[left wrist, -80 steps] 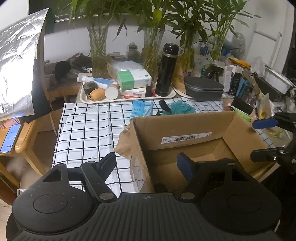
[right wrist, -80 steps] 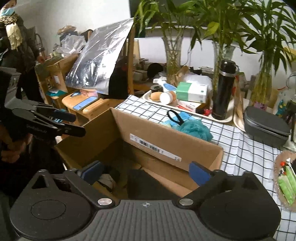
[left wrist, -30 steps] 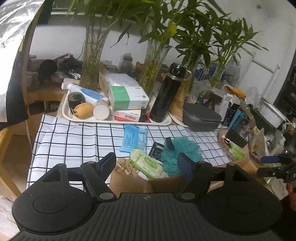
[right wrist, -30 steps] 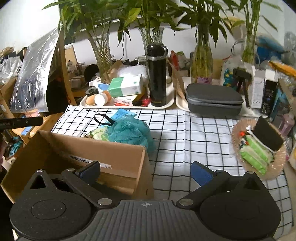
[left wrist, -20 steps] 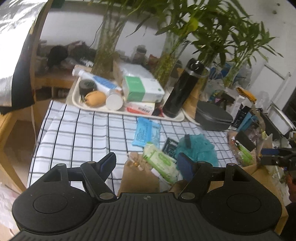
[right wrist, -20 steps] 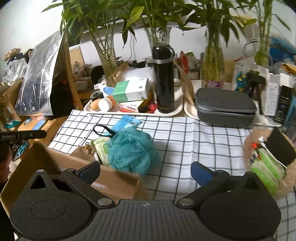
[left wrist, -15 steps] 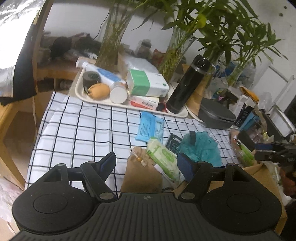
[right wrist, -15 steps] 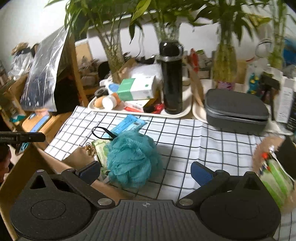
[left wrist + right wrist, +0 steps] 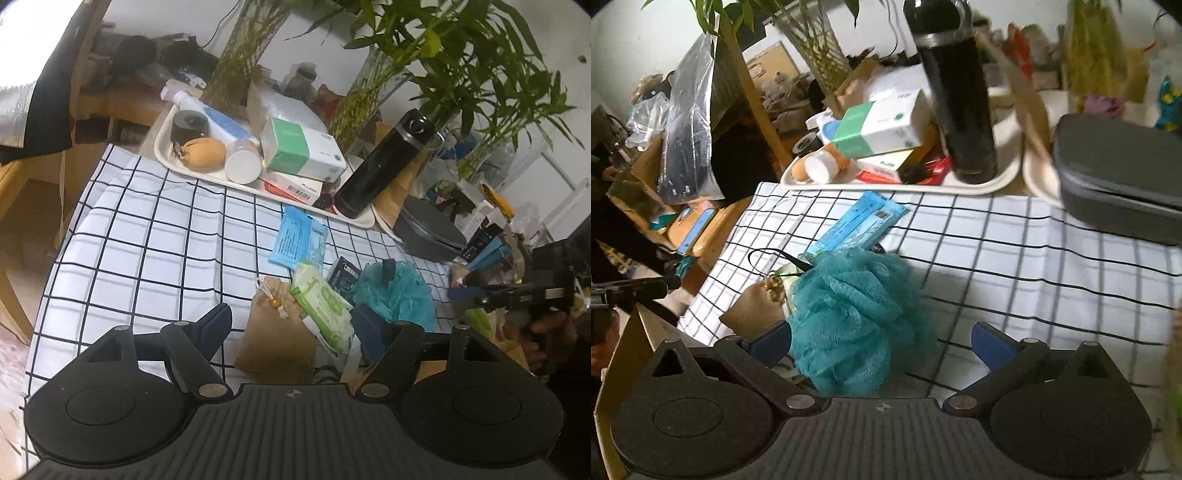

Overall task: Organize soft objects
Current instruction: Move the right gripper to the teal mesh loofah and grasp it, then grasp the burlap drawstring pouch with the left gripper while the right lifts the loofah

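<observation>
A teal bath pouf (image 9: 857,317) lies on the checked tablecloth (image 9: 1015,266) between the fingers of my right gripper (image 9: 882,345). The jaws are open: the left pad is close to the pouf and the right pad stands well clear. Beside the pouf are a brown drawstring pouch (image 9: 273,343), a green wipes pack (image 9: 321,306), a small dark packet (image 9: 343,275) and a blue packet (image 9: 299,240). My left gripper (image 9: 295,328) hangs open just above the pouch and the wipes pack. The teal pouf (image 9: 399,291) sits to its right, with the right gripper (image 9: 498,293) beyond.
A white tray (image 9: 166,155) at the back holds a tissue box (image 9: 303,155), bottles and a black flask (image 9: 384,170). A grey case (image 9: 1119,173) sits at the back right, behind glass vases of bamboo. The cardboard box's edge (image 9: 620,354) shows at the lower left.
My right gripper has come forward and down, so the pouf now sits between its fingers. The left gripper has rolled and dropped closer over the pouch and wipes.
</observation>
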Available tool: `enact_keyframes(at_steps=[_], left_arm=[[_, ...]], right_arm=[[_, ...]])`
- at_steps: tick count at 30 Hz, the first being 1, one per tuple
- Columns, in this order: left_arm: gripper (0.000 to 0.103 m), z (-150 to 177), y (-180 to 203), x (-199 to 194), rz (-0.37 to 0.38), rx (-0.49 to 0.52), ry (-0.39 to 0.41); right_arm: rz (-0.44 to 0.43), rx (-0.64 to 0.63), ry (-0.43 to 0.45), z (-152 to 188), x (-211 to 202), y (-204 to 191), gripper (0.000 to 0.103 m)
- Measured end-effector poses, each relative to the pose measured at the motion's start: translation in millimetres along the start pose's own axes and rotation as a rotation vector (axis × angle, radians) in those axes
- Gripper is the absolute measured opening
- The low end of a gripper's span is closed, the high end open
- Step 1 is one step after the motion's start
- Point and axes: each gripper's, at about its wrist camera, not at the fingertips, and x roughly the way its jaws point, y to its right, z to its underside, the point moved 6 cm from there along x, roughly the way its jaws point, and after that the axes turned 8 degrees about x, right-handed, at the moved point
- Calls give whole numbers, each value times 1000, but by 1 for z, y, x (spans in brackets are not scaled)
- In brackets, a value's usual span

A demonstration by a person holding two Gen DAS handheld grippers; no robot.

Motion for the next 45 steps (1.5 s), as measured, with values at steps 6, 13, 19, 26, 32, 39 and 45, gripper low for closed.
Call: enact_keyframes(at_steps=[6, 13, 19, 26, 32, 39, 45], left_arm=[[72, -1, -10, 2, -21, -54, -5], [72, -1, -17, 6, -42, -79, -22], [72, 1, -20, 9, -42, -96, -36], [72, 0, -26, 12, -23, -149, -48], [72, -5, -25, 17, 5, -120, -53], [71, -11, -29, 49, 87, -123, -120], [70, -11, -33, 81, 104, -70, -206]], right_arm=[[-59, 7, -105, -11, 34, 0, 103], [-103, 0, -215, -16, 74, -6, 103], [-85, -9, -301, -10, 105, -10, 100], [-81, -27, -324, 1, 102, -14, 76], [-86, 39, -237, -2, 79, -6, 65], [-33, 68, -23, -19, 16, 1, 65], [23, 65, 121, -18, -29, 1, 65]])
